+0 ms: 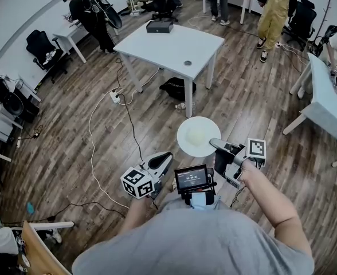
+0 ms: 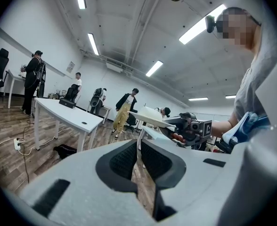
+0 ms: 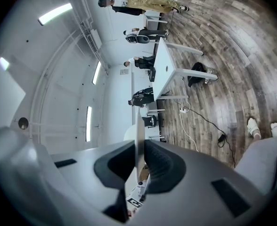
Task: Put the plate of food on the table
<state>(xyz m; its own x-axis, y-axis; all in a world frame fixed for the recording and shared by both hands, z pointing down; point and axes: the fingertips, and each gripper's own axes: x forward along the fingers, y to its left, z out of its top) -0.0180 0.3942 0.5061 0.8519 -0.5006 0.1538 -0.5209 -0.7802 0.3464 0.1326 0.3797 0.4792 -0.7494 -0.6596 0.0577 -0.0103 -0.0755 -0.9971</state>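
Right tool (image 1: pixel 214 144) is pinching the plate (image 1: pixel 184 142) rim; I am holding it in the air over the floor (image 1: pixel 71 142), well short of the desk (image 1: pixel 174 44). Left tool (image 1: pixel 166 158) is hanging pressed together, empty.

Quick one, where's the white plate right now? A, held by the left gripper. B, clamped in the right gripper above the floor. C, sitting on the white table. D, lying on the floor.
B: the right gripper pinches the plate by its rim, up over the wood floor, short of the white table.
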